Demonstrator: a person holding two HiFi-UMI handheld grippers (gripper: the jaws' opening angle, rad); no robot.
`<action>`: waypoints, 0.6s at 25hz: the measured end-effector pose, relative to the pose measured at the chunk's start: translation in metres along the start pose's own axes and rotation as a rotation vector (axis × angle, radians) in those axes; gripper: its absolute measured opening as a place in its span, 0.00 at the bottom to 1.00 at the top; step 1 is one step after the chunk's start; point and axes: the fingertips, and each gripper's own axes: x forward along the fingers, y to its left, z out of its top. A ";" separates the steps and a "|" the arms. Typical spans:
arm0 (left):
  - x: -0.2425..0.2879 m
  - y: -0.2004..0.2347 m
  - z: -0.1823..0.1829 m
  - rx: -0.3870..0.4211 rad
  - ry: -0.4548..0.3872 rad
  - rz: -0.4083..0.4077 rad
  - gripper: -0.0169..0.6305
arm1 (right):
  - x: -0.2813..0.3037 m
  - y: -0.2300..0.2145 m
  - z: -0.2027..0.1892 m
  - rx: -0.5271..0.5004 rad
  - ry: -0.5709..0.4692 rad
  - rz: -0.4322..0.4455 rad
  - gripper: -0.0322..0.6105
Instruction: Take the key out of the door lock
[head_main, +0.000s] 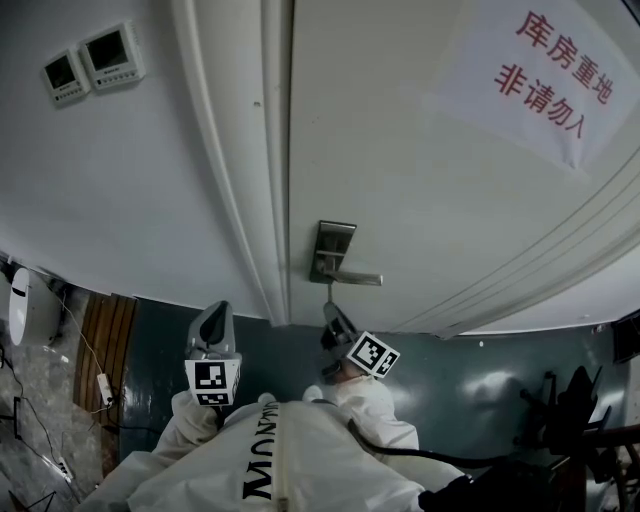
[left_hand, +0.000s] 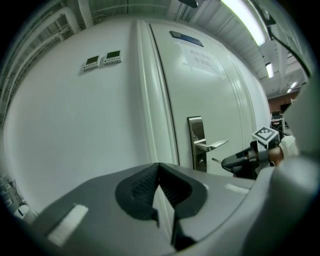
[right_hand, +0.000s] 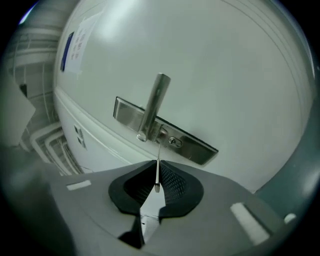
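Note:
The white door (head_main: 420, 170) carries a steel lock plate (head_main: 333, 248) with a lever handle (head_main: 352, 276). My right gripper (head_main: 331, 312) is just below the plate, shut on a thin silver key (right_hand: 157, 172). The key's blade points at the keyhole (right_hand: 173, 141) but is clear of it. In the left gripper view, a small gap separates the key (left_hand: 216, 161) from the plate (left_hand: 196, 142). My left gripper (head_main: 212, 326) hangs to the left by the door frame, shut with nothing in it (left_hand: 160, 186).
Two small control panels (head_main: 95, 60) are mounted on the wall left of the door frame (head_main: 240, 200). A paper notice with red characters (head_main: 555, 75) is stuck on the door. A power strip and cables (head_main: 103, 385) lie on the floor at left, and a dark metal frame (head_main: 580, 410) stands at right.

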 end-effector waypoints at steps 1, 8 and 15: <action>0.001 -0.002 0.000 0.000 0.000 -0.006 0.03 | -0.002 0.003 0.002 -0.060 0.002 -0.014 0.08; 0.012 -0.017 0.001 0.003 -0.004 -0.043 0.03 | -0.026 0.015 0.018 -0.528 0.005 -0.211 0.09; 0.020 -0.039 0.002 0.010 0.001 -0.074 0.03 | -0.053 0.043 0.031 -0.916 -0.004 -0.345 0.09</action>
